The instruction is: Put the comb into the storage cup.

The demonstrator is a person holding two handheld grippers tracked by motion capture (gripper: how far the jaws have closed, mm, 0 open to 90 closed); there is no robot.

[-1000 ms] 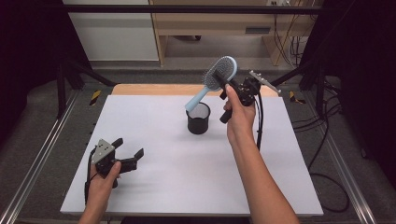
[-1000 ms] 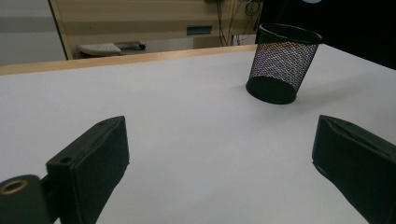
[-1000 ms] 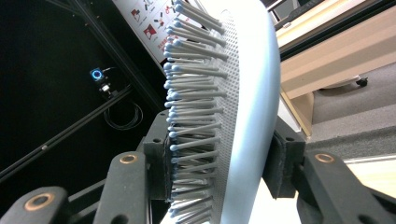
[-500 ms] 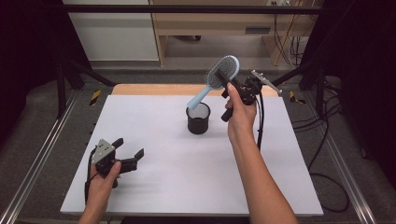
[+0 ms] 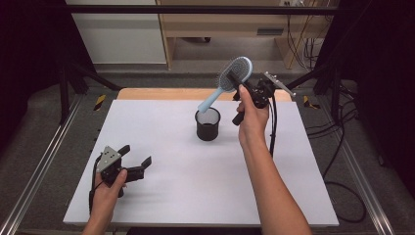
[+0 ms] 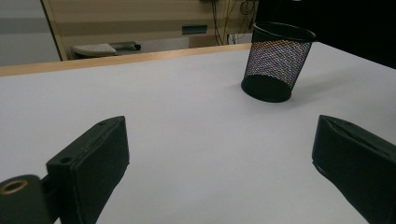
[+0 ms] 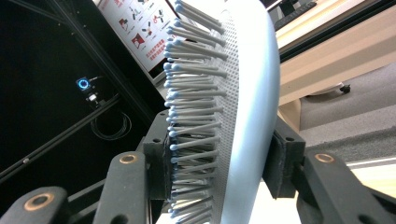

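The right tongs (image 5: 244,84) are clamped on the head of a light blue hairbrush (image 5: 230,78), one jaw against the bristles and one on the smooth back, as the right gripper view shows. The brush hangs in the air, tilted, handle end pointing down toward the black mesh cup (image 5: 208,124) on the white worktop (image 5: 195,191). The step in hand looks like lining the handle up with the cup; whether its tip is over the rim is hard to judge from above. Next, lower it until the handle drops inside, then release. The right forearm reaches forward, wrist raised. The left tongs (image 5: 134,159) rest low near the front left, jaws spread and empty
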